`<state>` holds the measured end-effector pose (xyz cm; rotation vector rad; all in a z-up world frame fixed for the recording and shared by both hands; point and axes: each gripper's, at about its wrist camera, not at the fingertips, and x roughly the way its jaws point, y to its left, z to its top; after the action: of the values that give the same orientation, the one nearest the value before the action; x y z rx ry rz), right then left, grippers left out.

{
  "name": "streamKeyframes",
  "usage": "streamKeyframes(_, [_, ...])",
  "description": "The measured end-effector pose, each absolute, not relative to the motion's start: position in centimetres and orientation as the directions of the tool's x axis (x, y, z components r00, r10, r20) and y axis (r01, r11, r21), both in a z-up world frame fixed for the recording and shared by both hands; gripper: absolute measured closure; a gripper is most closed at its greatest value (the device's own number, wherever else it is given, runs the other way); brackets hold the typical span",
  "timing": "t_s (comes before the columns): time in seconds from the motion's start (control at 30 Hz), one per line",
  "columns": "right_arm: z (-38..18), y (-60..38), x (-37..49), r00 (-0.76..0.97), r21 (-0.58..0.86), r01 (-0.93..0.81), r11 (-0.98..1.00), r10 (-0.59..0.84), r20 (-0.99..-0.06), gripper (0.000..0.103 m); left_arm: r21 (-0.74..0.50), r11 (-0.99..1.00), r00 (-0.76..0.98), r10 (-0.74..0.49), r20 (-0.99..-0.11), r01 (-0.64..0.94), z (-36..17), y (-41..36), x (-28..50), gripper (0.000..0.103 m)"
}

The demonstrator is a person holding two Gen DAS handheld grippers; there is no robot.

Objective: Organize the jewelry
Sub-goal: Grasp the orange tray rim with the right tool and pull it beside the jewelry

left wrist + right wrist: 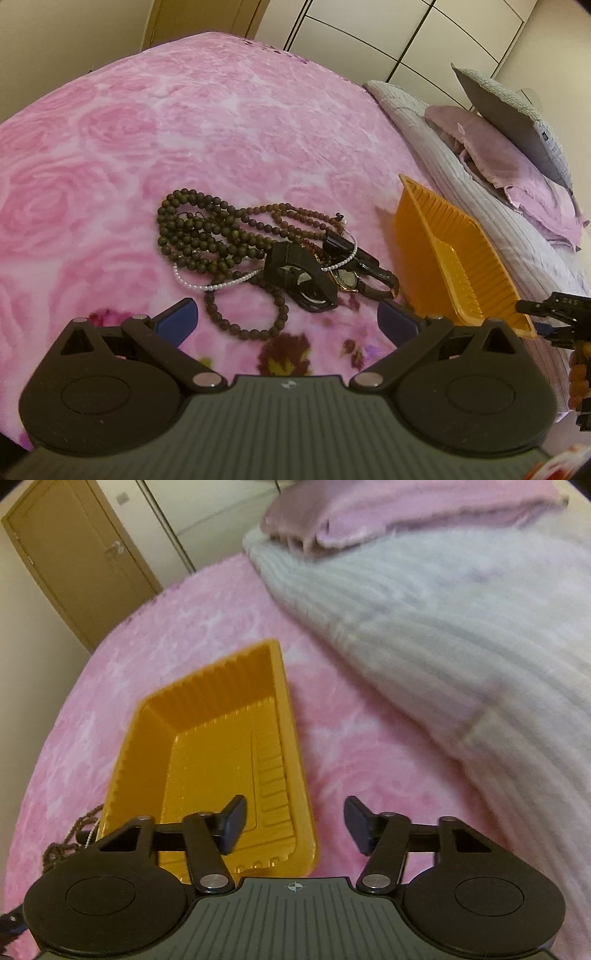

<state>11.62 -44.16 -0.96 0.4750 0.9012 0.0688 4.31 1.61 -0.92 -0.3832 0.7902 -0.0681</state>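
Observation:
A tangle of jewelry lies on the pink rose blanket [184,122]. It holds dark bead necklaces [207,236], a pearl string [221,284], a black watch [299,280] and a gold-faced watch [347,280] on a dark strap. My left gripper [290,321] hangs just short of the pile, open, nothing between its blue pads. To the pile's right stands the orange tray [469,258], which looks empty inside. My right gripper [295,825] is open over the tray's [207,738] near right corner. One finger sits above the tray floor, the other outside the rim, and neither touches it.
A ribbed white cover [461,635] and mauve pillows [498,158] lie right of the tray, with a grey cushion [517,114] behind. A brown door [74,561] and wardrobe panels [369,33] stand beyond the bed. A bead cord [74,834] trails left of the tray.

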Motion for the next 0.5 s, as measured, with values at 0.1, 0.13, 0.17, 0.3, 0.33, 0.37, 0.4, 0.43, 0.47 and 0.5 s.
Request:
streamKeyframes(0.1, [-2.5,-44.8,12.8,0.578,0.493,0.160,0.855,0.324,-0.749,0.062,-0.362,0.928,0.707,-0.198,-0.679,-0.088,-1.1,1.7,4.4,0.001])
streamKeyframes(0.13, [-2.9,-45.1,13.2,0.565,0.514,0.166,0.842,0.346,-0.749,0.063,-0.363,0.927,0.706,-0.198,-0.679,-0.089,-1.1,1.7,4.4,0.001])
streamKeyframes(0.17, [-3.3,-45.2,13.6,0.556,0.523,0.175,0.834,0.355,-0.752,0.066,-0.365,0.927,0.705,-0.201,-0.680,-0.088,-1.1,1.7,4.5,0.001])
streamKeyframes(0.3, [-3.5,-45.4,14.1,0.537,0.540,0.186,0.821,0.376,-0.755,0.076,-0.365,0.927,0.701,-0.205,-0.683,-0.085,-1.1,1.7,4.6,0.001])
streamKeyframes(0.33, [-3.5,-45.3,14.0,0.533,0.541,0.184,0.821,0.379,-0.757,0.077,-0.364,0.927,0.698,-0.206,-0.686,-0.085,-1.1,1.7,4.6,0.001])
streamKeyframes(0.37, [-3.6,-45.5,14.3,0.532,0.539,0.184,0.822,0.378,-0.758,0.079,-0.363,0.928,0.696,-0.205,-0.688,-0.085,-1.1,1.6,4.6,0.001])
streamKeyframes(0.4, [-3.6,-45.4,14.3,0.529,0.537,0.185,0.823,0.377,-0.760,0.082,-0.363,0.928,0.697,-0.206,-0.687,-0.083,-1.1,1.6,4.6,0.001])
streamKeyframes(0.43, [-3.6,-45.3,14.2,0.527,0.539,0.184,0.822,0.380,-0.760,0.083,-0.363,0.928,0.697,-0.207,-0.686,-0.081,-1.2,1.5,4.6,0.001])
streamKeyframes(0.47, [-3.6,-45.0,14.3,0.526,0.538,0.180,0.823,0.382,-0.760,0.085,-0.362,0.929,0.696,-0.209,-0.687,-0.079,-1.2,1.5,4.6,0.001])
streamKeyframes(0.5, [-3.6,-44.9,14.2,0.523,0.538,0.175,0.825,0.385,-0.760,0.086,-0.361,0.929,0.696,-0.211,-0.687,-0.075,-1.2,1.4,4.5,0.001])
